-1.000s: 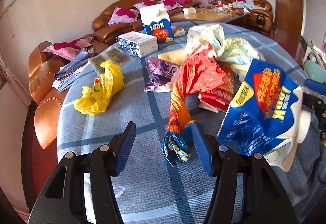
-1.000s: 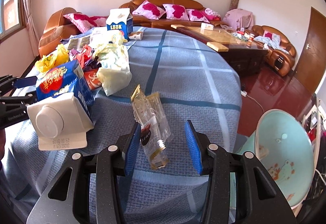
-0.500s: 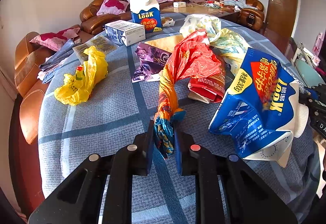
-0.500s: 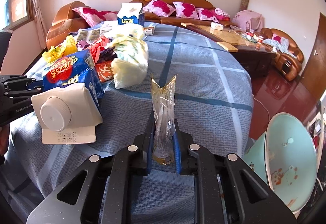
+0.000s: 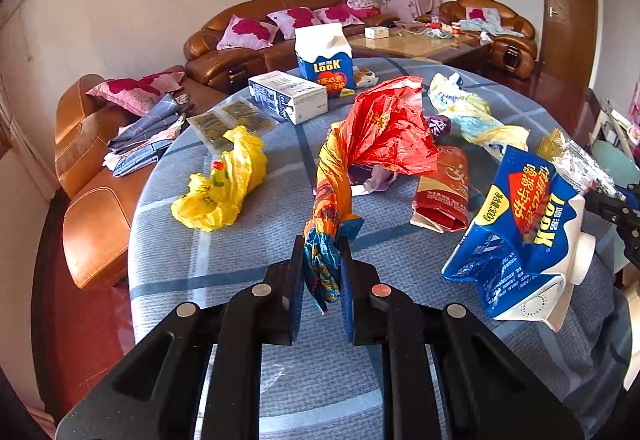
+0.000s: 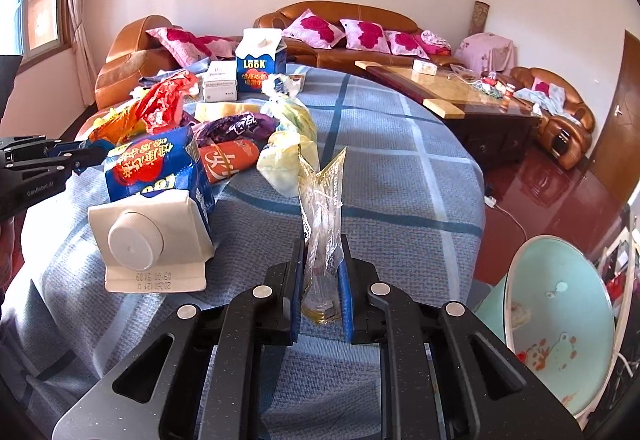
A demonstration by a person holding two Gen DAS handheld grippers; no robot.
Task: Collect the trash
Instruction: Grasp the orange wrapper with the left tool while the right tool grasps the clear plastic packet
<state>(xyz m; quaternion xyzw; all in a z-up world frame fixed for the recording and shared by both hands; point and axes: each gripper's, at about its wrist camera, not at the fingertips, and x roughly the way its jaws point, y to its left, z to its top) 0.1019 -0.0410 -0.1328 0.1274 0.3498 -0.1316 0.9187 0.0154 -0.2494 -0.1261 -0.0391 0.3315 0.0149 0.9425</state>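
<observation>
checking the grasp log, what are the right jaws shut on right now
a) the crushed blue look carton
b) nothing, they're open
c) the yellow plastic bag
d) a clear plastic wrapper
d: in the right wrist view the right gripper has its jaws closed on the lower end of the clear plastic wrapper, which stands up between them.

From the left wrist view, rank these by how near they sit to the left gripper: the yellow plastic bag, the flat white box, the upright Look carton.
Measured from the left gripper:
1. Yellow plastic bag, crumpled on the cloth, ahead and to the left.
2. Flat white box, lying farther back, left of centre.
3. Upright Look carton, standing just behind the box near the table's far edge.
</observation>
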